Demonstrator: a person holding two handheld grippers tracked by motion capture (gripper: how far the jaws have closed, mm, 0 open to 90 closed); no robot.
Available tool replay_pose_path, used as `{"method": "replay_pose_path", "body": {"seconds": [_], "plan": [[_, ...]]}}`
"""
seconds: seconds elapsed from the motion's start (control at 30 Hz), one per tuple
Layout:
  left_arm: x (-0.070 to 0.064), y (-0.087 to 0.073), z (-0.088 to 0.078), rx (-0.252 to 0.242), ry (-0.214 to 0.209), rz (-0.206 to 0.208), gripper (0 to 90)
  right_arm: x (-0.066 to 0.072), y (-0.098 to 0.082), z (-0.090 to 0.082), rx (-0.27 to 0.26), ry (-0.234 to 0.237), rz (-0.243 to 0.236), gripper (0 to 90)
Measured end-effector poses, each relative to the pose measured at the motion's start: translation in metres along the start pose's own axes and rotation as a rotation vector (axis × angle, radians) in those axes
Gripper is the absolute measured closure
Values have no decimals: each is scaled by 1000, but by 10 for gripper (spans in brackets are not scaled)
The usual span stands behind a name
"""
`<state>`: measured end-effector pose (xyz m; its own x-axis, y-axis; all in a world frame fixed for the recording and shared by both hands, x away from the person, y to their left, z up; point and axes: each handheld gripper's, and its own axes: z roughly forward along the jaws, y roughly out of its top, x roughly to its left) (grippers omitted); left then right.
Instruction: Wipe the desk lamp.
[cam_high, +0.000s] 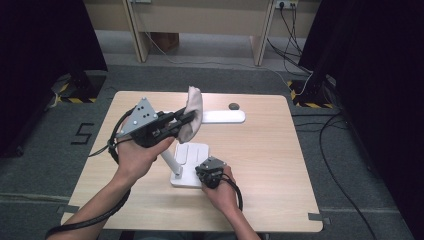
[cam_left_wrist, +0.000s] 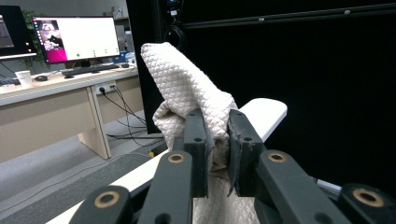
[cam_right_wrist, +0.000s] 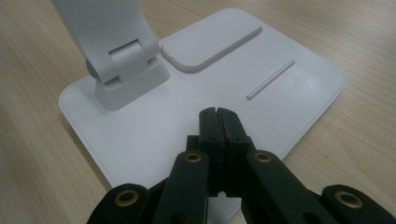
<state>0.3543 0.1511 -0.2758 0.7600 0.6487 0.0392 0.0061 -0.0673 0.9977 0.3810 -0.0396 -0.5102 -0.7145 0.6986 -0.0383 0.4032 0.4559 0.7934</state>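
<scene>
A white desk lamp stands on the wooden table: flat base (cam_high: 191, 156), slanted arm (cam_high: 169, 161) and long head (cam_high: 224, 116). My left gripper (cam_high: 189, 119) is raised over the table and shut on a beige quilted cloth (cam_high: 193, 111), which hangs against the near end of the lamp head. In the left gripper view the cloth (cam_left_wrist: 182, 88) bunches between the jaws of my left gripper (cam_left_wrist: 217, 126), with the lamp head (cam_left_wrist: 266, 114) just behind. My right gripper (cam_high: 208, 175) is shut with nothing in it, its tips (cam_right_wrist: 218, 114) over the lamp base (cam_right_wrist: 154, 121) near the arm's hinge (cam_right_wrist: 126, 60).
A small dark round object (cam_high: 233, 106) lies near the table's far edge, beside the lamp head. Beyond the table stand a desk (cam_high: 200, 20), floor cables (cam_high: 295, 50) and black curtains on both sides. A monitor (cam_left_wrist: 77, 39) sits on a side desk.
</scene>
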Motion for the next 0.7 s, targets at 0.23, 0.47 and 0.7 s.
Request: {"method": "replay_pose_path", "body": {"seconds": [0.23,0.47,0.7], "plan": [[-2,0,4,-3,-8,1,800,0,0,0,-2,1,2,900],[-5,0,8,-1,-12,3,800,0,0,0,0,1,0,900],[-8,0,12,-2,-21,5,800,0,0,0,-2,2,-1,900]]}}
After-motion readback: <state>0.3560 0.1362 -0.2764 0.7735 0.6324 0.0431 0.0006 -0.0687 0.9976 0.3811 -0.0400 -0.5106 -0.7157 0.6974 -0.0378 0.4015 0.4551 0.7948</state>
